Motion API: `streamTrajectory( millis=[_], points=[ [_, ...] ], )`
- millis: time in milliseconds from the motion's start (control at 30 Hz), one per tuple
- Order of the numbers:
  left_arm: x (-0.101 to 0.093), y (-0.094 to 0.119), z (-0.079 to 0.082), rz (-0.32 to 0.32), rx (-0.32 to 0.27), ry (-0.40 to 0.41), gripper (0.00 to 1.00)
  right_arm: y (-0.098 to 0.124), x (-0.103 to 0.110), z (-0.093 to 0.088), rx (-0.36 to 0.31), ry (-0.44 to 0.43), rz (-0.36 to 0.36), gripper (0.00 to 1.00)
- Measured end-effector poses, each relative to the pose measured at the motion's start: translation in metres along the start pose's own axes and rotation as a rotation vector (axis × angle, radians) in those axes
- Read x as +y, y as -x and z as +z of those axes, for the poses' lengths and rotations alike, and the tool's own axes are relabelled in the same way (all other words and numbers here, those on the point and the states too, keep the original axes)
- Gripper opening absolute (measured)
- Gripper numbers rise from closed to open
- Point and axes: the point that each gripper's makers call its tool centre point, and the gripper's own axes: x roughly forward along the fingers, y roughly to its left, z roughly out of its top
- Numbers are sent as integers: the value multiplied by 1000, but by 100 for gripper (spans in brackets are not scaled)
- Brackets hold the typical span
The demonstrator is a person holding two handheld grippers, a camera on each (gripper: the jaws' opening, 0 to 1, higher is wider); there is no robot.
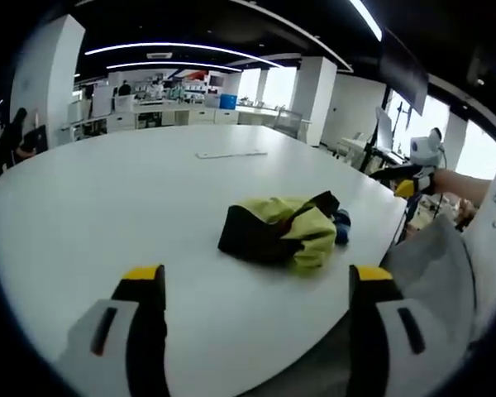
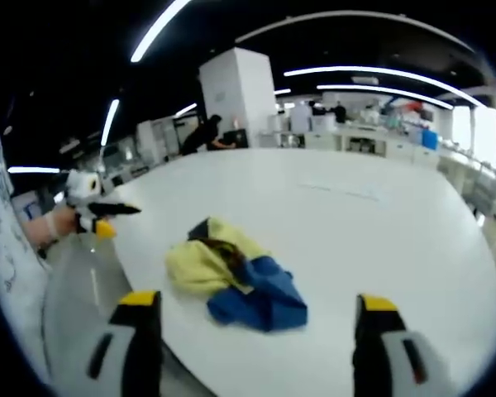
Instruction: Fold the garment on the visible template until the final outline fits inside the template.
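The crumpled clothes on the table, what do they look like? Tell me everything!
The crumpled yellow, black and blue fabric garment lies in a soft, bunched heap, not folded. Yellow-green cloth shows on top, with black on one side in the left gripper view and blue on the other in the right gripper view. It rests on the big white round table, near its edge. Neither tool touches it.

We see garment [image 1: 283, 232] in yellow-green, black & blue, crumpled on plain white table [image 1: 107, 198]. Both grippers, left [image 1: 258, 285] & right [image 2: 253, 310], w/ yellow tips on black jaws, light grey bodies. Person's sleeve [image 2: 4, 248] white w/ dark scribble print.
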Motion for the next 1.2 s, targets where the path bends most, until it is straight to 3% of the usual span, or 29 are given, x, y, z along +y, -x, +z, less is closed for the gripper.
streamTrajectory(
  millis=[400,1200],
  points=[
    [11,4,4,30,-45,22,89,-3,3,7,30,43,23,98],
    [12,18,-2,71,-36,31,88,-15,14,-2,25,29,72,97]
  ],
)
